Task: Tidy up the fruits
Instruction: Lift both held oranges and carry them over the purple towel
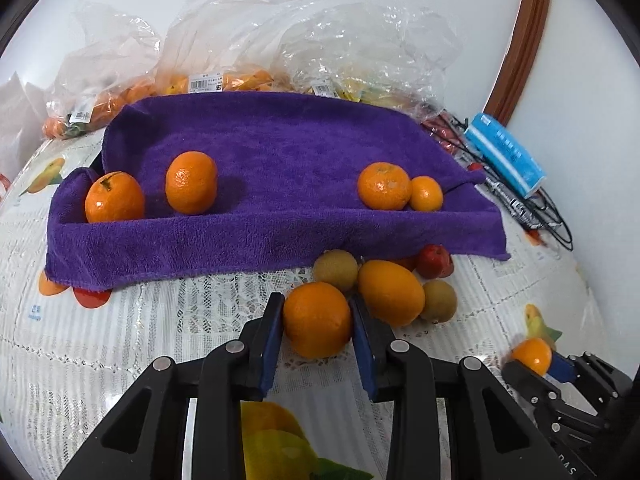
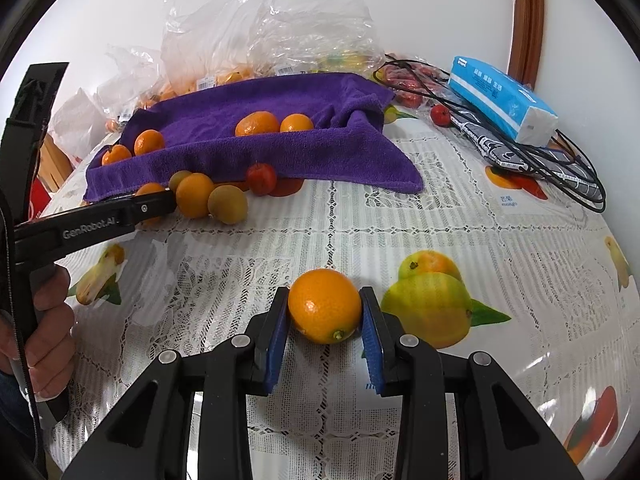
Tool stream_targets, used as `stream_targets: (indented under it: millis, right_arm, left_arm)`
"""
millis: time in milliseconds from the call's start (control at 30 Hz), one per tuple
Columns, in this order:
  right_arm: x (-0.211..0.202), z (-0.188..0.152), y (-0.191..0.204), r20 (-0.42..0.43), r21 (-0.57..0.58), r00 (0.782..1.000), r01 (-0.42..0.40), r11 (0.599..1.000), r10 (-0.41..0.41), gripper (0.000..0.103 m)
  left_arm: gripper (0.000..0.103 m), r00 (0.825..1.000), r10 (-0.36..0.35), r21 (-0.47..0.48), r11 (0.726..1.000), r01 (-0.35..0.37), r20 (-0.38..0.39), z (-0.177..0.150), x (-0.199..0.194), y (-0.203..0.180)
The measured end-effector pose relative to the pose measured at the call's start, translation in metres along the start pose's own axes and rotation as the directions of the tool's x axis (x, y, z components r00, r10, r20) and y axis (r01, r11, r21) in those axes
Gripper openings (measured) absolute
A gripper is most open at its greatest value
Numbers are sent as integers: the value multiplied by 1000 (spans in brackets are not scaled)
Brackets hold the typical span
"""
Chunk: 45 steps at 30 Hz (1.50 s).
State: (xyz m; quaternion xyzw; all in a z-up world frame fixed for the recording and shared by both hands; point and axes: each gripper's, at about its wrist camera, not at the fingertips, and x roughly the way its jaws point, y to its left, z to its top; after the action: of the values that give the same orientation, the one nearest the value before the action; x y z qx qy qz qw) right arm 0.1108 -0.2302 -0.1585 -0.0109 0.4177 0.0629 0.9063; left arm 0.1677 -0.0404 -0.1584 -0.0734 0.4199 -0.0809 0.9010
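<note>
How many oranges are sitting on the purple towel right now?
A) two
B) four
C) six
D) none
B: the purple towel carries four oranges, two at its left end and two touching at its right end; the other fruit lies on the table in front.

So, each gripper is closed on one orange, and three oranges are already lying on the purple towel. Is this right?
Not quite: four oranges lie on the purple towel, not three. The left wrist view shows two at its left end and two touching at its right. The rest holds: the left gripper and the right gripper are each closed on one orange.
</note>
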Motion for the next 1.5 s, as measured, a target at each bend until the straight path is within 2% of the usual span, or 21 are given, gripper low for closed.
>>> stream_targets:
  millis: [167, 400, 600, 833, 933, 1233, 1400, 1500]
  right_arm:
    - [-5, -1, -1, 20, -1, 999, -42, 999, 42, 34]
    - [-9, 0, -5, 37, 19, 998, -47, 999, 46, 34]
    - [-11, 1, -9, 53, 49, 998, -29, 998, 27, 34]
    - [-12, 8, -2, 56, 47, 998, -7, 999, 4, 34]
    - [-17, 22, 9, 81, 21, 997, -13, 1000, 12, 34]
    - [-28, 76, 41, 168, -33, 984, -50, 998, 55, 34]
    - [-29, 104, 48, 210, -29, 975, -72, 997, 77, 34]
    - [-27, 121, 50, 234, -23, 969, -73, 997, 77, 34]
  left_arm:
    - [31, 1000, -23, -25, 999, 23, 9, 1, -4, 4]
    - [31, 998, -61, -51, 997, 62, 32, 3, -12, 7]
    - [31, 995, -79, -64, 994, 83, 64, 5, -22, 10]
    - [31, 995, -63, -66, 995, 68, 80, 8, -31, 18]
    - [31, 995, -60, -70, 995, 65, 79, 12, -37, 25]
    - [31, 988, 2, -45, 999, 5, 152, 41, -67, 39]
    - [31, 981, 58, -28, 998, -54, 187, 61, -72, 50]
    - [31, 978, 69, -40, 997, -63, 195, 73, -71, 56]
